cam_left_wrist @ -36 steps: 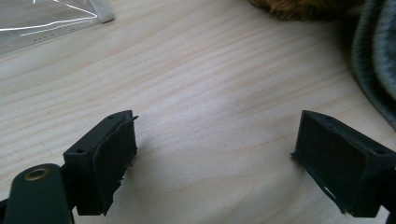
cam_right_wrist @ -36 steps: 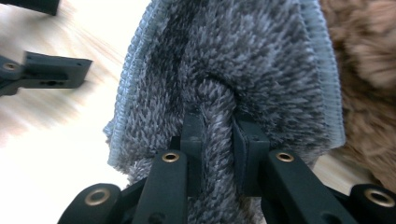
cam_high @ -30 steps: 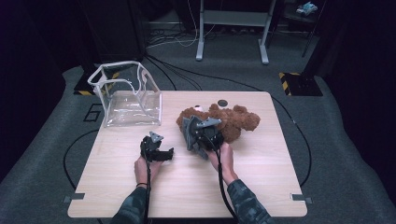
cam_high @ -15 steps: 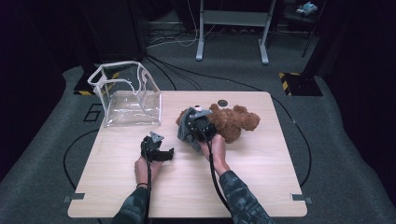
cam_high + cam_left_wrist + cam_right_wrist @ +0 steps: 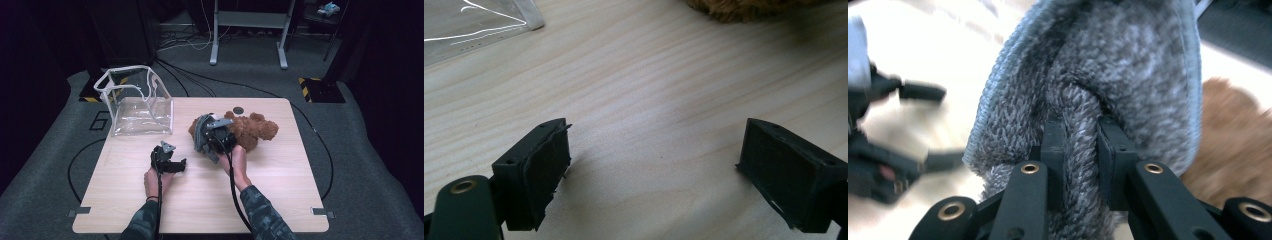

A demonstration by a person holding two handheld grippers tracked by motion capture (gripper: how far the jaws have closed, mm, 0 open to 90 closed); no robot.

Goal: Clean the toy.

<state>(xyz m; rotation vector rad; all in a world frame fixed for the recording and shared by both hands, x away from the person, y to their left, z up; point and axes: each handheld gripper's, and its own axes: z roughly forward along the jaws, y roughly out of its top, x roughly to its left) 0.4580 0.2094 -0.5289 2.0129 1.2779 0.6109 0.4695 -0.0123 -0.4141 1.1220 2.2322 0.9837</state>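
Note:
A grey knitted cloth (image 5: 1108,75) hangs bunched from my right gripper (image 5: 1082,145), whose jaws are shut on a fold of it. In the high view that cloth (image 5: 202,134) is lifted in front of a brown plush teddy bear (image 5: 254,129) lying on the wooden table (image 5: 280,200). The right gripper (image 5: 216,140) sits just left of the bear. My left gripper (image 5: 175,165) rests low over the table to the left, jaws wide open with bare wood between them (image 5: 654,165). The bear's fur (image 5: 744,7) shows at the top of the left gripper view.
A clear plastic bag (image 5: 136,106) with white trim stands open at the table's back left; its edge (image 5: 474,25) shows in the left gripper view. A small dark disc (image 5: 238,110) lies near the back edge. Cables trail from both grippers toward the person.
My right gripper has risen a little and shifted left with the grey cloth, lifting it off the bear. The left gripper has stayed put.

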